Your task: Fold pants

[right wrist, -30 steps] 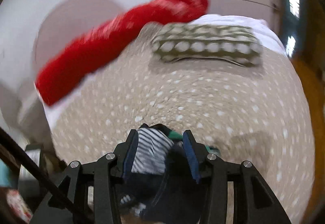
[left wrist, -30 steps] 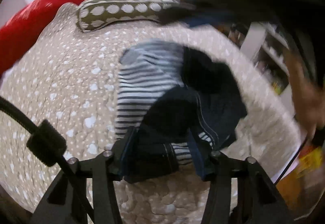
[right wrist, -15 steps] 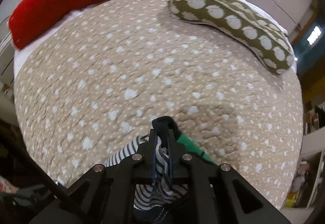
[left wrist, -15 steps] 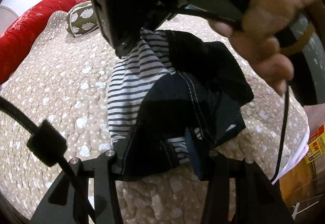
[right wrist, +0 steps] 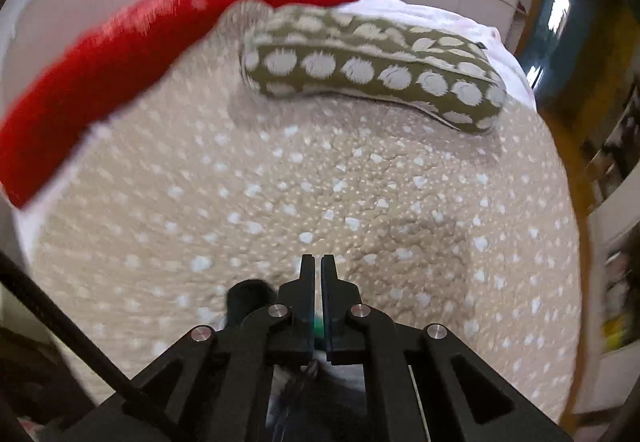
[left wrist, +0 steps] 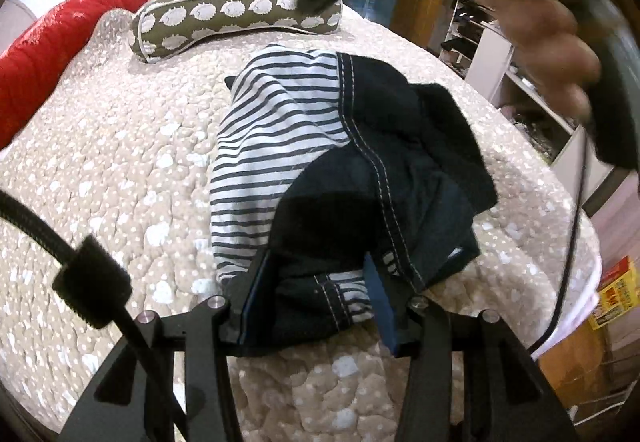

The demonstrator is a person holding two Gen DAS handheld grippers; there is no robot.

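Note:
The pants (left wrist: 360, 161) lie bunched on the beige quilted bed (left wrist: 120, 161). They are dark navy with white stitching and a striped white-and-navy lining turned out. My left gripper (left wrist: 316, 298) is open, its jaws on either side of the near edge of the pants. My right gripper (right wrist: 318, 262) has its jaws pressed together, nothing showing between the tips; a bit of dark and green fabric (right wrist: 316, 326) shows under its base. In the left wrist view the right gripper's dark body and the hand (left wrist: 552, 37) holding it hover blurred above the pants.
An olive pillow with white spots (left wrist: 236, 17) (right wrist: 372, 69) lies at the far end of the bed. A red blanket roll (left wrist: 80, 25) (right wrist: 160, 29) runs along the left. Shelves (left wrist: 500, 53) and boxes (left wrist: 612, 290) stand off the bed's right edge.
The right gripper shut on the far striped edge of the pants, then lifted away; no fabric shows between its tips now. The left gripper stays open around the near edge.

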